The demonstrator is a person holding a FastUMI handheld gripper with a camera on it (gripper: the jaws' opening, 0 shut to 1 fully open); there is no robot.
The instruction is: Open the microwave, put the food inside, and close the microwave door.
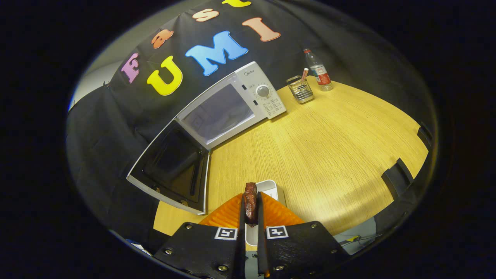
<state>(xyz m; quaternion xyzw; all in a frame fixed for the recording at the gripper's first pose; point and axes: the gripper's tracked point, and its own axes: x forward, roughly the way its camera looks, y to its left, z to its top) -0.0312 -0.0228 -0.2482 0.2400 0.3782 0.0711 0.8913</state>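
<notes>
A white microwave (236, 104) stands at the back of the wooden table (329, 155), well beyond my fingers. Its door (174, 166) is swung wide open to the left, and the pale cavity (219, 114) shows. My gripper (250, 205) is shut on a dark reddish-brown piece of food (250, 201), which stands upright between the two fingers. Under and just ahead of the fingers lies a small white dish (269, 188).
A wire holder (300, 91) with a straw and a plastic water bottle (318, 70) stand to the right of the microwave at the table's far edge. Black clamps (397, 176) sit on the table's right rim. Bare wood stretches between the fingers and the microwave.
</notes>
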